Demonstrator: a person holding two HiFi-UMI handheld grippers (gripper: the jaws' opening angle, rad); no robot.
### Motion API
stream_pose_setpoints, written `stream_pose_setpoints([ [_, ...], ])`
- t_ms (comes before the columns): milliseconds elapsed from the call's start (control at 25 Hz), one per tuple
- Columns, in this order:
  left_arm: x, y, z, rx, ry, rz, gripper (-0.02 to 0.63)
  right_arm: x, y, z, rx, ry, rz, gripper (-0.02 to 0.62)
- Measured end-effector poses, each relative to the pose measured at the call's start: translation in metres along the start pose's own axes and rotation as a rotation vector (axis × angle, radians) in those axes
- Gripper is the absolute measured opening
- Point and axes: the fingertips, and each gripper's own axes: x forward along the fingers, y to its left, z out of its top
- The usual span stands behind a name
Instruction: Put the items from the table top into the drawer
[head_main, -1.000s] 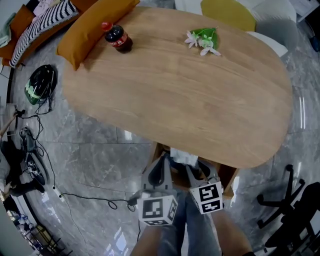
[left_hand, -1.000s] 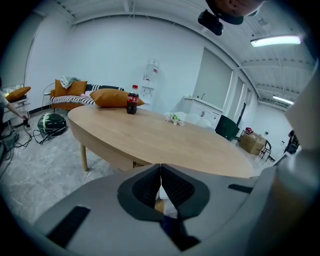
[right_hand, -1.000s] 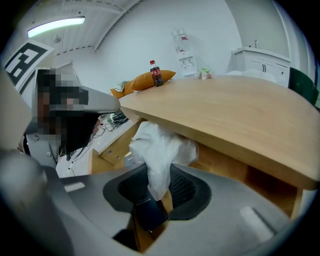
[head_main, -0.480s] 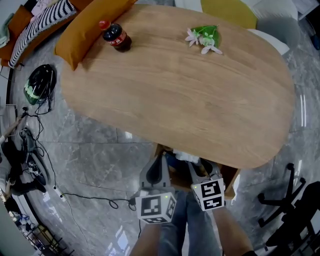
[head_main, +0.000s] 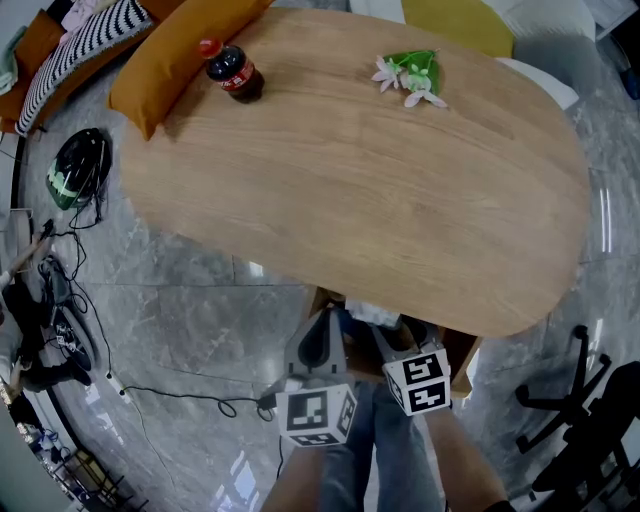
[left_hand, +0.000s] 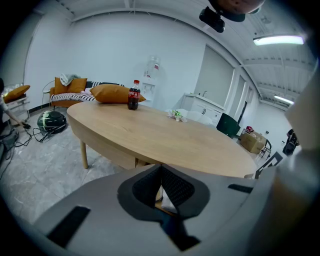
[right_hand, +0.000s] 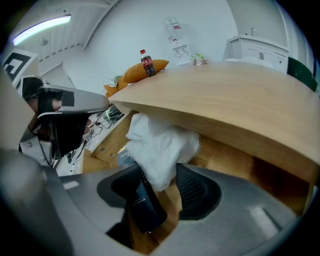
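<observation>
The drawer (head_main: 463, 362) stands pulled out under the near edge of the oval wooden table (head_main: 400, 200). A white crumpled bag (right_hand: 160, 142) lies in it, and a dark cylinder (right_hand: 147, 210) lies beside it. My right gripper (right_hand: 162, 189) reaches into the drawer. Its jaws have just been opening and stand apart around the bag's lower tip, the right pad (right_hand: 196, 190) clear of it. My left gripper (left_hand: 160, 170) hovers beside it at the drawer front, shut on nothing. A cola bottle (head_main: 232, 72) and a sprig of white flowers (head_main: 410, 78) remain on the table's far side.
An orange cushion (head_main: 185, 45) overlaps the table's far left corner. A helmet (head_main: 78, 168) and cables (head_main: 60, 300) lie on the marble floor at the left. A black chair base (head_main: 580, 400) stands at the right. The person's legs (head_main: 385, 460) are below the grippers.
The right gripper's marker cube has tipped slightly at the drawer. The left gripper, the bottle and the flowers have stayed put.
</observation>
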Motion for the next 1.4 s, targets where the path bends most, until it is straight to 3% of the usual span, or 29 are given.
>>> stream_pose_setpoints([
  [120,-0.001,0.0,-0.001,0.001,0.003,-0.004,0.011,0.001,0.0,-0.004,0.018,0.015,0.003,0.261],
  [600,-0.014,-0.007,0.013,0.009,-0.019,-0.027,0.011,-0.028,0.017,0.018,0.051,-0.039,0.012,0.299],
  [840,-0.036,-0.018,0.033,0.019,-0.032,-0.038,0.011,-0.068,0.035,0.04,0.072,-0.087,0.041,0.302],
  [1160,-0.069,-0.045,0.094,0.03,-0.089,-0.059,0.011,-0.146,0.05,0.106,0.044,-0.214,0.034,0.302],
  [1400,-0.095,-0.085,0.151,0.086,-0.161,-0.131,0.011,-0.201,0.059,0.159,-0.005,-0.32,0.0,0.302],
])
